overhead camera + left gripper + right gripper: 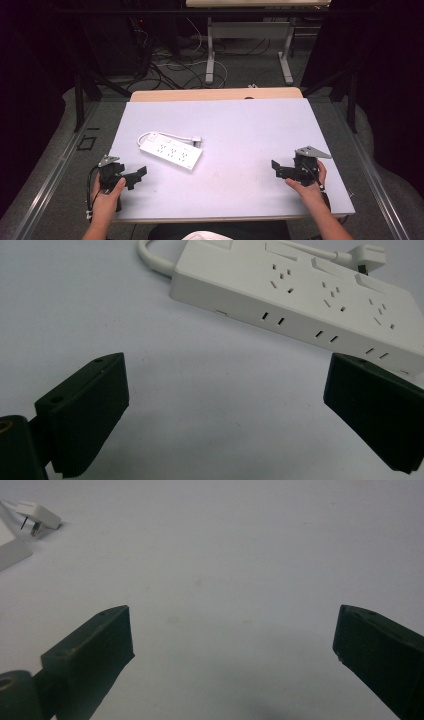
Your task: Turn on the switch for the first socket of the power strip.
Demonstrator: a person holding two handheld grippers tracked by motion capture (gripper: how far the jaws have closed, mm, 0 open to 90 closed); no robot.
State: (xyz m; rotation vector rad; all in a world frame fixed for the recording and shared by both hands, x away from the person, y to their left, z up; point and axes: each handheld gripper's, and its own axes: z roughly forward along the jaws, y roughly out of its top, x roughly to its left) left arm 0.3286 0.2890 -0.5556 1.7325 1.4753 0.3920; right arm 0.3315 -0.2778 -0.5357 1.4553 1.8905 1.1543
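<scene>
A white power strip (171, 152) lies left of the middle of the white table (250, 130), its cord looped around the back and its plug (197, 140) lying loose beside it. The strip (320, 295) has several sockets on top and along its side. My left gripper (136, 176) is held open near the table's left front corner, pointing at the strip, with nothing between its jaws. At the right front, my right gripper (276, 169) is open as well, aimed left across bare table. The plug (40, 515) and a corner of the strip (12, 552) sit far off in the right gripper view.
The table's wooden far edge (215, 94) shows behind the white top. Beyond it, cables (175, 65) lie on the floor around the legs of another desk (250, 45). Dark frames and curtains stand at both sides.
</scene>
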